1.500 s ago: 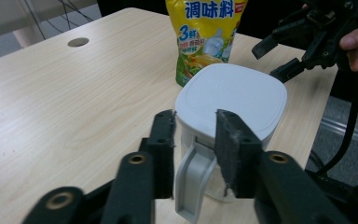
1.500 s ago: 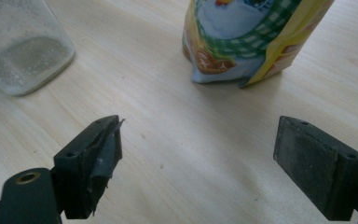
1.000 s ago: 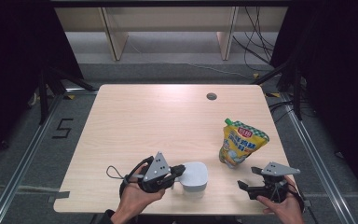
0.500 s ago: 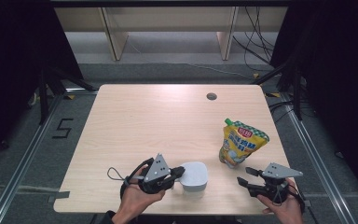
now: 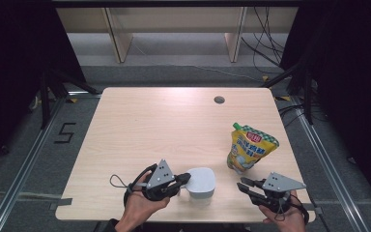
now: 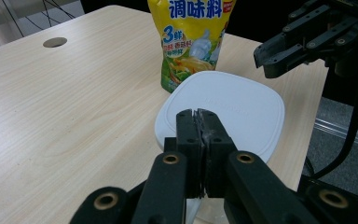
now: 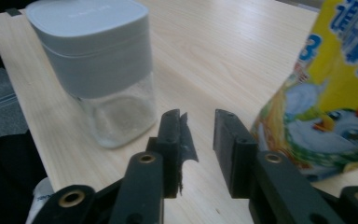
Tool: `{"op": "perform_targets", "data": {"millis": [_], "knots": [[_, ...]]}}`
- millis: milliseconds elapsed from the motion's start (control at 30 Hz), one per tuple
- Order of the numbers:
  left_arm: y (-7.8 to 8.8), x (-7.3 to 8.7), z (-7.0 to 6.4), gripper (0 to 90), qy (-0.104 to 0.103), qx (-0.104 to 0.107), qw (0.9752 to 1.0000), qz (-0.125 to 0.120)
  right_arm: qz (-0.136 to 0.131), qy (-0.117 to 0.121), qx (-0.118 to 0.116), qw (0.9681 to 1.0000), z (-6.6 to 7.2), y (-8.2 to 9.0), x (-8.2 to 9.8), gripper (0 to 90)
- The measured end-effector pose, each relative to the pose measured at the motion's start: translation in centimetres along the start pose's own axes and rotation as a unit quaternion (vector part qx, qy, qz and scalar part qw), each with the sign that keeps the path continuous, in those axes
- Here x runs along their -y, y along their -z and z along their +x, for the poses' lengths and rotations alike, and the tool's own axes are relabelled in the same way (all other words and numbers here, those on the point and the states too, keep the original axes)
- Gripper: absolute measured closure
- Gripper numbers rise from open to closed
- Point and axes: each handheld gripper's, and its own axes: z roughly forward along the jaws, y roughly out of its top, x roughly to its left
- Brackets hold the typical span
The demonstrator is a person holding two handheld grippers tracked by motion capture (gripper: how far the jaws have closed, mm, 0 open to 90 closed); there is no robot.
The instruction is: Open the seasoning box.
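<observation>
High view first: the person stands at the near edge of the pale wooden surface (image 5: 174, 125), a tool in each hand. The left tool (image 5: 186, 180) lies low over the near edge with its tip at the left side of the jar (image 5: 200, 182), a small clear container under a wide grey-white lid. From its own camera the two black jaws are pressed flat together with no gap, their tips at the near rim of the lid (image 6: 223, 112); whether they pinch that rim or merely rest against it I cannot tell.

The right tool (image 5: 245, 186) hovers over the near right corner, pointing left toward the jar but well short of it. Its jaws have just been closing, and the right gripper view shows them with a narrow gap between them, only bare wood visible in that gap, nothing held. From that camera the jar (image 7: 98, 70) stands upright ahead and to the left, its clear lower part under the grey lid.

The yellow seasoning pouch (image 5: 249, 147) stands upright, leaning a little, just beyond the right tool and to the right of the jar, apart from both. A round cable hole (image 5: 219, 100) sits near the far edge of the surface.
</observation>
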Motion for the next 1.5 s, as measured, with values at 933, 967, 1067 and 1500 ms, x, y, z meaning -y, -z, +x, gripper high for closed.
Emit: {"op": "perform_targets", "data": {"millis": [933, 967, 1067, 1500], "knots": [[0.3, 0.5, -0.3, 89.0, 0.004, -0.007, 0.9999, -0.015, -0.02, 0.037, -0.033, 0.9986, 1.9, -1.6, -1.5, 87.7], [0.3, 0.6, -0.3, 89.0, -0.001, -0.006, 0.9998, -0.017, -0.023, 0.029, -0.038, 0.9986, 2.0, -1.6, -1.5, 87.9], [0.3, 0.7, -0.4, 89.0, 0.01, -0.009, 0.9997, -0.02, -0.021, 0.036, -0.032, 0.9986, 2.0, -1.6, -1.6, 88.7], [0.4, 1.0, -0.4, 89.1, 0.017, -0.007, 0.9994, -0.031, -0.022, 0.039, -0.04, 0.9982, 2.2, -2.0, -1.8, 89.6]]}}
